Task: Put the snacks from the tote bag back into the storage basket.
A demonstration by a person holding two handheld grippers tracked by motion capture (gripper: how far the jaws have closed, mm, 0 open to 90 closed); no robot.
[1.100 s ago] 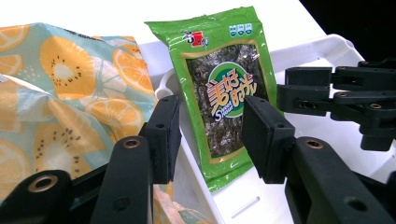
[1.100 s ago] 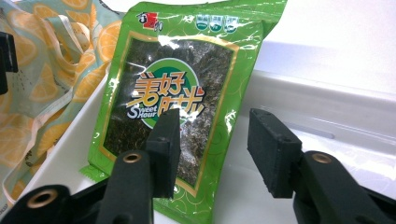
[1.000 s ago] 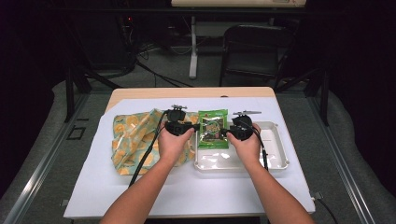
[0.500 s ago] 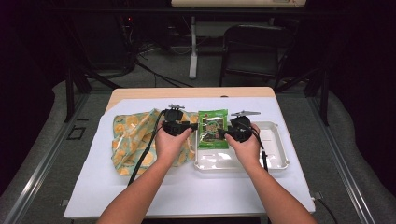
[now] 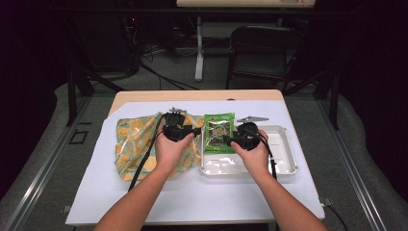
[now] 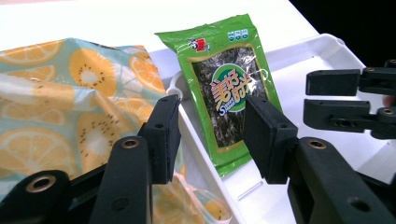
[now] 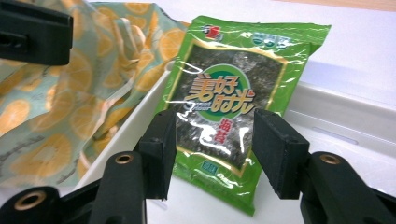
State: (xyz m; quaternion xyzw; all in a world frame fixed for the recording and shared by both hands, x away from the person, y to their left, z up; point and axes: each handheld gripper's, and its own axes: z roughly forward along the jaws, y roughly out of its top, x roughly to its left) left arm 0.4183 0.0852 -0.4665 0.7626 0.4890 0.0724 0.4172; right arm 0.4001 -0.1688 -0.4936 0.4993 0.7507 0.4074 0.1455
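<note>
Dark room and a chair (image 5: 262, 48) lie beyond the far edge of the surface (image 5: 202, 192), which is covered in white. On it I count one fruit-print cloth (image 5: 134, 144) at the left, one white tray (image 5: 284, 159) at the right, and one green seaweed packet (image 5: 219, 132) between them, its near end down in the tray's left part and its far end propped up over the tray's far rim, so it lies tilted. My left gripper (image 5: 198, 130) sits over the cloth's right edge and points right toward the packet; in the left gripper view its fingers (image 6: 163, 135) stand apart with the packet (image 6: 229, 88) farther off between them, not touching it, so they are open. My right gripper (image 5: 226, 140) comes from the tray side and points left at the same packet; in the right gripper view its fingers (image 7: 161, 149) also stand apart, with the packet (image 7: 233, 107) just ahead and no pad pressing on it, so open as well. I judge the work to be at its start: both grippers are lined up on the packet, but nothing is gripped yet. What seems left is to close on the packet and lift it; where it goes after that, cloth or tray, I cannot tell.
</note>
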